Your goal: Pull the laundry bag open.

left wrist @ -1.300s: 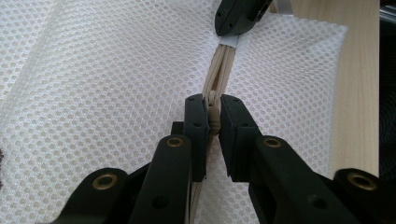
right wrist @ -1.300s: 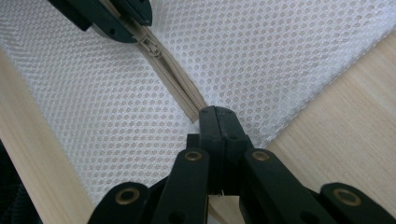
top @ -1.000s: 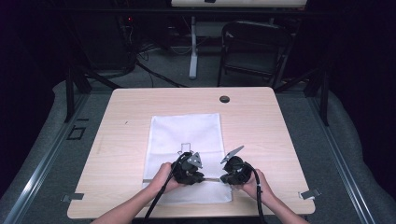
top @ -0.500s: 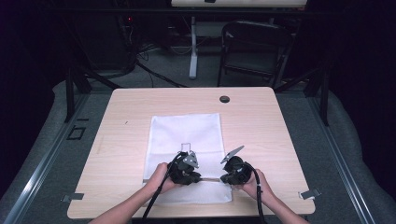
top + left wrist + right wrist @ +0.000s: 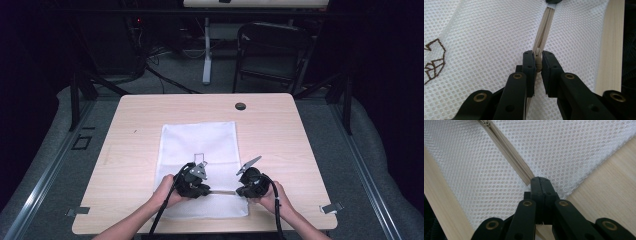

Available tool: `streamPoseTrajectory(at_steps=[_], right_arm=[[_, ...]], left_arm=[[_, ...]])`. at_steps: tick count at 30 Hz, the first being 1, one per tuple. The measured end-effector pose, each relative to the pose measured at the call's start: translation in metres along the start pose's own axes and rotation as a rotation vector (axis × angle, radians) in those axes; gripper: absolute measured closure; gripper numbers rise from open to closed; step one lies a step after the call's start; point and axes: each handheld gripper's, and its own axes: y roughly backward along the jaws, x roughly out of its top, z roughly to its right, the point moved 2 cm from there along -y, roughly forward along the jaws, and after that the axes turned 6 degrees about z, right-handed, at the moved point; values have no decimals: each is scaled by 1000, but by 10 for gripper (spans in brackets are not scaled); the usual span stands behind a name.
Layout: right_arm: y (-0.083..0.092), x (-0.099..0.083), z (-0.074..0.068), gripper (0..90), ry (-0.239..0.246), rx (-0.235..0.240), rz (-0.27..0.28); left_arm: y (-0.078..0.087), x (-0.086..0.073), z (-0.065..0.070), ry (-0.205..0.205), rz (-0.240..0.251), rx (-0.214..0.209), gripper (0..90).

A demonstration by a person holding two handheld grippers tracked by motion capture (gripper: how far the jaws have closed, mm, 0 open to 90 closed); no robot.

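Note:
A white mesh bag point(image 5: 200, 145) lies flat on the wooden table point(image 5: 300, 145), and a beige zipper point(image 5: 222, 191) crosses it near the front edge. My left gripper point(image 5: 208, 190) is shut on the zipper pull point(image 5: 538, 58), with its jaws pointing along the zipper point(image 5: 545, 27) toward the right gripper point(image 5: 552, 1). My right gripper point(image 5: 238, 191) is shut on the end of the zipper point(image 5: 509, 152), at the bag's point(image 5: 561, 145) right edge. A hand holds each gripper from the table's near side.
A brown outline logo point(image 5: 199, 156) is printed on the bag's middle. A black grommet hole point(image 5: 240, 106) sits near the table's far edge. A chair point(image 5: 270, 50) and cables stand on the floor beyond. A metal clip point(image 5: 331, 207) juts from the front right corner.
My left gripper has slid a little to the left along the zipper, so more beige tape shows between the two grippers. The right gripper has stayed put.

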Motion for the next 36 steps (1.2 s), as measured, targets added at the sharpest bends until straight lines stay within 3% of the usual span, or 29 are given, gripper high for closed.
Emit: streamPoseTrajectory(at_steps=[27, 36], right_arm=[[0, 0, 0, 900, -6, -1, -1], [0, 0, 0, 900, -6, -1, -3]], left_arm=[[10, -11, -4, 11, -3, 7, 818], [22, -25, -10, 44, -13, 33, 818]])
